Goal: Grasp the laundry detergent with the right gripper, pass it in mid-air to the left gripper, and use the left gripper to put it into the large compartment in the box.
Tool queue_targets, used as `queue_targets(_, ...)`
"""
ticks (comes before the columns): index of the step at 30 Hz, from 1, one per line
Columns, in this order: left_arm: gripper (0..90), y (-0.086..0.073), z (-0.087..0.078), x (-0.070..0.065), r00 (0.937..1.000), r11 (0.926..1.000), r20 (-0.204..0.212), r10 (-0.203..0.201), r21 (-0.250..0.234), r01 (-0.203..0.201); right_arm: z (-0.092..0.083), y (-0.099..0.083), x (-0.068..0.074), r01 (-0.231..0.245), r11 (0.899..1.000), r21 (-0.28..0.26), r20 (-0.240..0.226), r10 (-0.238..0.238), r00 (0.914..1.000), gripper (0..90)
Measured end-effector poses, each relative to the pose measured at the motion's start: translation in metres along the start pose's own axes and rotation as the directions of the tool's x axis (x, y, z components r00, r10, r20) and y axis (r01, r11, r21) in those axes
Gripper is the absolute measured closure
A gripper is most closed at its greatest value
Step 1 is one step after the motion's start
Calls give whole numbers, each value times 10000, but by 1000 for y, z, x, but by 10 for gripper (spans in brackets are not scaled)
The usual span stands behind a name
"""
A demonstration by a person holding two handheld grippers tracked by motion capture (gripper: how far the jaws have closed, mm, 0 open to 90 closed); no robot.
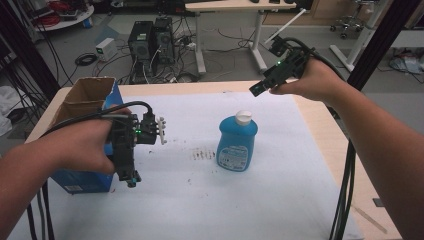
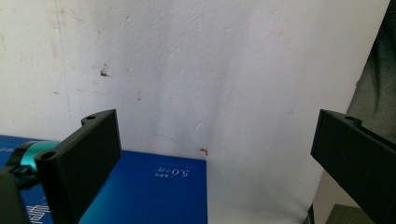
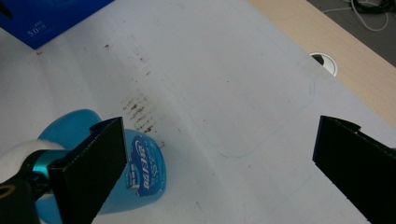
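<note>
A blue bottle with a white cap stands upright near the middle of the white mat. In the right gripper view the bottle lies below and left, behind the left jaw. My right gripper hovers in the air above the mat's far right part, open, holding nothing. An open blue cardboard box stands at the left. My left gripper hangs beside the box's right face, pointing down, open and empty. The box's blue side shows in the left gripper view.
The mat covers a wooden table and has a brown stain left of the bottle. A cable hole sits in the wood. Beyond the table are computer towers, cables and a desk on the floor.
</note>
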State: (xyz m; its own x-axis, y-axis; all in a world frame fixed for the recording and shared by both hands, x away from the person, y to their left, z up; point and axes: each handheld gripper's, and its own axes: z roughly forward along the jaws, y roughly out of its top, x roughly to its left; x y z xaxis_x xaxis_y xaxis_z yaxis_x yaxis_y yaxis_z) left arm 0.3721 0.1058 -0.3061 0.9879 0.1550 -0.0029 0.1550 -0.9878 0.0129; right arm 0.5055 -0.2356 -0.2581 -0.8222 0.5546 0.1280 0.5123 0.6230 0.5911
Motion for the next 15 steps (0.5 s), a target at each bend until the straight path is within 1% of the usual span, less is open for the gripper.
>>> queue_targets(1,17,0,0,0,10000,10000,19,-21,-23,21,-4,-5,-1,-76,9998,-169,-23,76,10000,22)
queue_targets(2,17,-1,-1,0,10000,10000,21,1,-6,-1,-8,-12,-2,-271,9992,-302,-59,270,9996,22)
queue_targets(3,17,-1,-1,0,10000,10000,19,7,2,-7,-12,-21,-2,-294,9984,-493,-62,291,9996,22)
queue_targets(6,17,-2,-1,-1,10000,10000,-26,16,26,-16,-18,-38,-2,-437,9959,-787,-111,429,9990,22)
queue_targets(7,17,-2,-2,-1,10000,10000,-17,13,-2,-13,-19,-40,-2,-476,9954,-833,-118,468,9988,22)
queue_targets(11,17,-3,-3,-2,10000,10000,-35,83,-29,-83,-24,-65,3,-715,9884,-1336,-305,680,9972,22)
queue_targets(15,17,-4,-3,-4,9999,9999,-47,94,-45,-94,-24,-84,8,-680,9840,-1645,-466,611,9970,22)
